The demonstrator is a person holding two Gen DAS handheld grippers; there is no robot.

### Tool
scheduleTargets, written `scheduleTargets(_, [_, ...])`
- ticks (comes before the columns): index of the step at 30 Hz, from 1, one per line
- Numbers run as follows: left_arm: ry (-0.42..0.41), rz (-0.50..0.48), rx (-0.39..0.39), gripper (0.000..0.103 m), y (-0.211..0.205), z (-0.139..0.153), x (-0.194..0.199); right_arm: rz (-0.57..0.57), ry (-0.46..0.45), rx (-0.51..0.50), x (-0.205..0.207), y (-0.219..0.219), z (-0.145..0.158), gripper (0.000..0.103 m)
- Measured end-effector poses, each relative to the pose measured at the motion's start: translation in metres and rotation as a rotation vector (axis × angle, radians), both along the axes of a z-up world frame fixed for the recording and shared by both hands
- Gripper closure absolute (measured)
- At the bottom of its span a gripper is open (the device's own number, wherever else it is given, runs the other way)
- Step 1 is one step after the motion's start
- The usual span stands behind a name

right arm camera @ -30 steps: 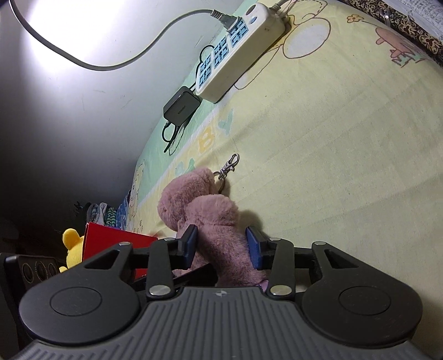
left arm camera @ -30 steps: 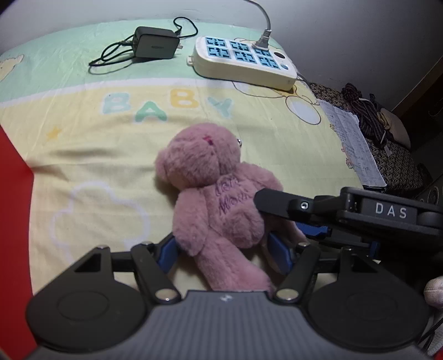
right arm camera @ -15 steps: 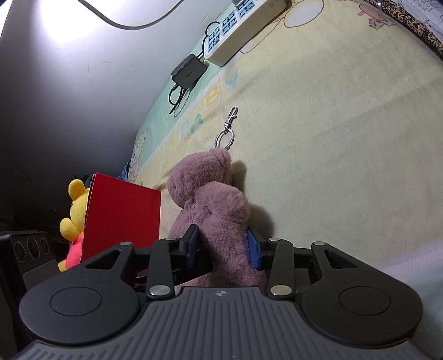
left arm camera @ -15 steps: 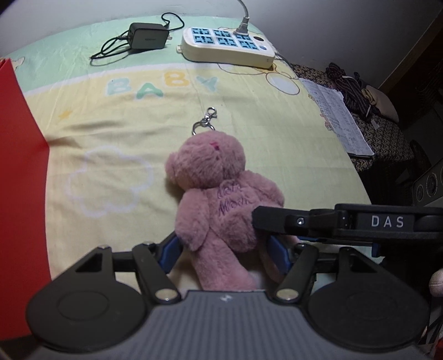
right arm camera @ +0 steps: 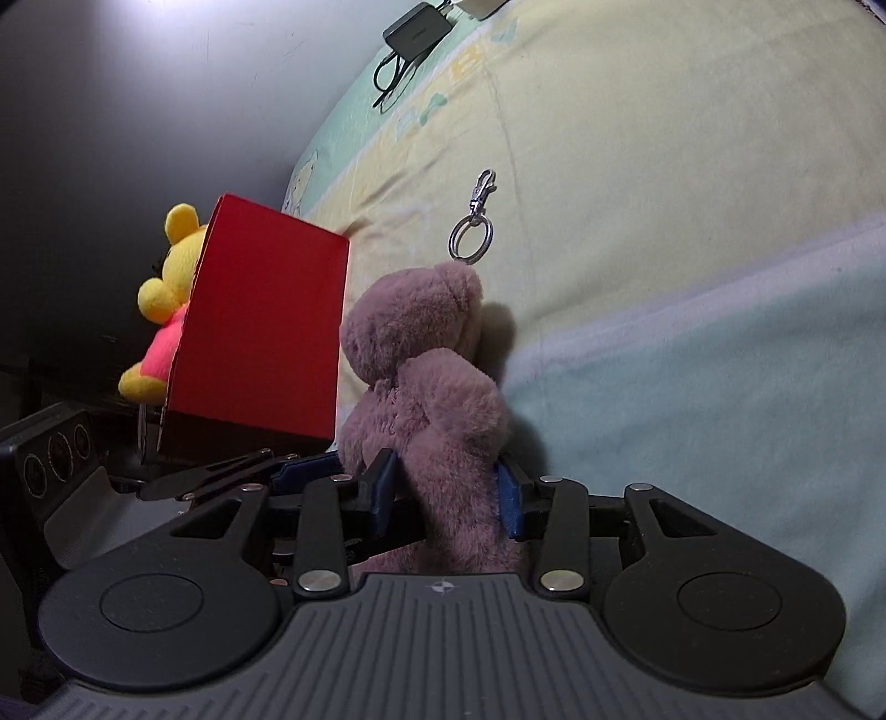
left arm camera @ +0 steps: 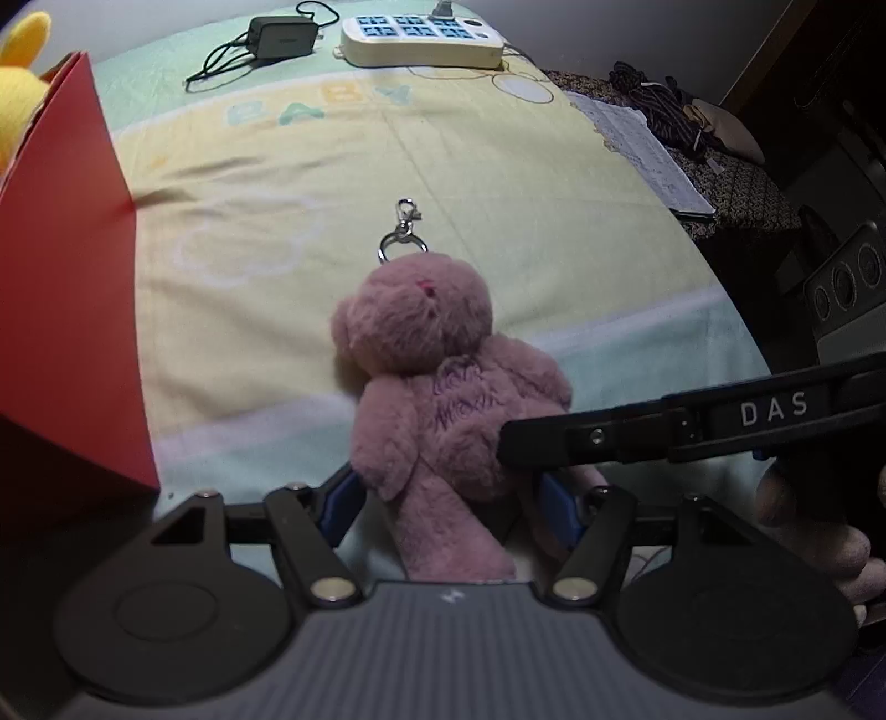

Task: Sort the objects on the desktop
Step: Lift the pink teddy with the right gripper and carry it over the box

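Right tongs [right arm camera: 447, 493]: we grip the pink teddy bear [right arm camera: 426, 382] with them, both blue pads pressed into its lower body.
Left tongs [left arm camera: 448, 504]: ours sit wide on either side of the bear's legs; we cannot tell if they touch.
Bear: we see it over the blanket [left arm camera: 526, 183], key ring [left arm camera: 402, 243] at its head.
Red box [left arm camera: 66, 310]: to our left, a yellow plush toy [right arm camera: 166, 299] behind it.
Far edge: we see 1 charger [left arm camera: 279, 36] beside 1 power strip [left arm camera: 421, 36].

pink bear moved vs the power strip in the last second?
Yes. In the left wrist view the pink bear now sits much farther from the power strip, pulled back toward the blanket's near edge.
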State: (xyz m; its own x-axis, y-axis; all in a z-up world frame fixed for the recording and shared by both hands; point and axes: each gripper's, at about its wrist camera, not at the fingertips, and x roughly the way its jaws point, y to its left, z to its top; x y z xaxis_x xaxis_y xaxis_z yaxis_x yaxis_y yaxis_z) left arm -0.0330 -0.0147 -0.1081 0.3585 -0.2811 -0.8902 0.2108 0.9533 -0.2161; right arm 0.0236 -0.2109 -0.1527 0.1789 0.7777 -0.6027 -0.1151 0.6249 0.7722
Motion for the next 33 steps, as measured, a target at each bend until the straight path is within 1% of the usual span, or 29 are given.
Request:
scheduleTargets(6, [0.000, 0.031, 0.014, 0.032, 0.015, 0.000, -0.016, 0.044, 0.012, 0.001, -0.008, 0.018, 0.000, 0.058])
scheduleTargets(7, [-0.001, 0.038, 0.015, 0.031, 0.016, 0.000, -0.017, 0.046, 0.005, -0.002, -0.009, 0.020, 0.001, 0.056])
scheduleTargets(12, [-0.019, 0.076, 0.026, 0.028, 0.018, 0.000, -0.019, 0.023, -0.050, -0.044, -0.009, 0.023, 0.007, 0.054])
scheduleTargets(15, [-0.033, 0.097, 0.007, 0.023, 0.022, 0.004, -0.017, 0.002, -0.066, -0.046, -0.007, 0.022, 0.008, 0.051])
scheduleTargets(19, [-0.051, 0.085, -0.012, 0.023, 0.017, 0.006, -0.012, -0.018, -0.067, -0.033, -0.003, 0.023, 0.006, 0.050])
scheduleTargets(21, [-0.040, 0.084, -0.015, 0.023, 0.013, 0.002, -0.009, -0.022, -0.058, -0.023, -0.001, 0.025, 0.005, 0.050])
scheduleTargets(24, [-0.027, 0.096, -0.041, 0.023, 0.014, -0.001, -0.007, -0.031, -0.041, -0.017, 0.001, 0.028, 0.002, 0.050])
scheduleTargets(27, [-0.021, 0.103, -0.063, 0.021, 0.017, -0.003, -0.005, -0.032, -0.023, 0.003, 0.003, 0.028, 0.000, 0.053])
scheduleTargets(30, [0.005, 0.119, -0.105, 0.019, 0.020, -0.009, -0.002, -0.022, -0.013, 0.006, 0.005, 0.029, -0.001, 0.055])
scheduleTargets(33, [0.007, 0.105, -0.108, 0.019, 0.018, -0.008, -0.002, 0.000, -0.019, -0.002, 0.005, 0.030, 0.001, 0.056])
